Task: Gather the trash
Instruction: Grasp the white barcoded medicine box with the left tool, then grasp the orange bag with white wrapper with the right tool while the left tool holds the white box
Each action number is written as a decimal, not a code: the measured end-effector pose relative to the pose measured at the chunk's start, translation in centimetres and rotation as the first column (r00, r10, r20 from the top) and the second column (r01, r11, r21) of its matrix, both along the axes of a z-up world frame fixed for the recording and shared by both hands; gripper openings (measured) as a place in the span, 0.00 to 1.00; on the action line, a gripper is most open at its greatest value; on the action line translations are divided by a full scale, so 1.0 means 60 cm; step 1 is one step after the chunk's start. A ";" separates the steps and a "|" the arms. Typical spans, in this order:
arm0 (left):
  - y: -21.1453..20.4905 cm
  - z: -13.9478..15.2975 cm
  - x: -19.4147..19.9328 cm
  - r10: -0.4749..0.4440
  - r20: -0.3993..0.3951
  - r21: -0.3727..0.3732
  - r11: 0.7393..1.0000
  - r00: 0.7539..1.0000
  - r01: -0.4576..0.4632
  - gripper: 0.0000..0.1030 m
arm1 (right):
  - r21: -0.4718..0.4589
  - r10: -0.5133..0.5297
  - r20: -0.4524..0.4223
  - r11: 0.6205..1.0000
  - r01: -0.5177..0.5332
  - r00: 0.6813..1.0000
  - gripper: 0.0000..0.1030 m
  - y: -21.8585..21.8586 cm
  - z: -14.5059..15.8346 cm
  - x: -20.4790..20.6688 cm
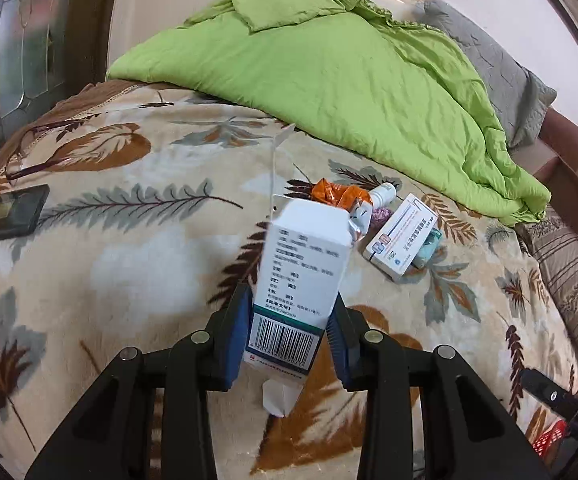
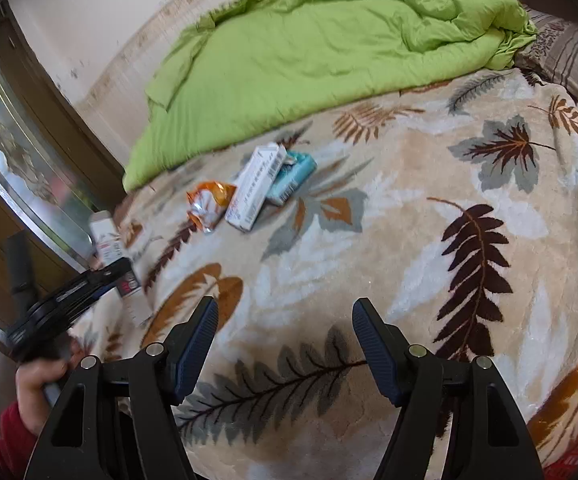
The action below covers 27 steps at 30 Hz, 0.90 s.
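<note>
Trash: we see a white carton [image 1: 301, 276] with a barcode pinched upright between the blue pads of the left gripper [image 1: 289, 332], its jaws closed on the carton's lower end, held above the leaf-print blanket [image 1: 129, 248]. More trash lies on the bed ahead: an orange wrapper [image 1: 339, 194], a small white bottle [image 1: 383, 193], a white box [image 1: 401, 236] and a teal pack [image 1: 429, 246] just beside it, all near the green quilt [image 1: 329, 68]. The right gripper [image 2: 285, 344] hangs over bare blanket, jaws spread, nothing between them. A dark flat thing [image 1: 7, 214] sits at the left.
</note>
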<state>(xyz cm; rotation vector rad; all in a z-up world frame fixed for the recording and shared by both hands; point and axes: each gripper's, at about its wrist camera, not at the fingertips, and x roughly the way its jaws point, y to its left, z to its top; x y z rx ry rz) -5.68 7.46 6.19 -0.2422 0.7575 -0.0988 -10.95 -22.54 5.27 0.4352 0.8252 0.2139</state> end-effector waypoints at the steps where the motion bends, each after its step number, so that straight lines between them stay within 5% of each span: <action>1: 0.001 -0.005 0.001 0.008 0.002 0.024 1.000 1.000 -0.008 0.31 | -0.007 0.018 -0.009 1.000 -0.018 1.000 0.72 0.006 0.000 0.007; 9: 0.063 -0.027 0.018 0.101 0.036 -0.120 0.988 0.994 -0.096 0.31 | -0.038 0.110 0.023 0.993 -0.109 0.994 0.72 0.079 0.041 0.085; 21: 0.073 -0.027 0.015 0.133 0.081 -0.087 0.988 0.988 -0.126 0.31 | -0.161 0.180 -0.006 0.971 -0.179 0.984 0.70 0.232 0.013 0.305; 24: 0.070 -0.028 0.017 0.119 0.082 -0.080 0.990 0.990 -0.112 0.31 | -0.178 0.188 -0.039 0.965 -0.192 0.981 0.59 0.252 -0.013 0.341; 26: 0.068 -0.030 0.019 0.111 0.076 -0.076 0.992 0.991 -0.105 0.31 | -0.203 0.198 -0.069 0.957 -0.208 0.978 0.34 0.265 -0.030 0.357; 27: 0.067 -0.031 0.019 0.109 0.076 -0.077 0.992 0.991 -0.103 0.31 | -0.201 0.200 -0.067 0.957 -0.209 0.978 0.33 0.265 -0.031 0.356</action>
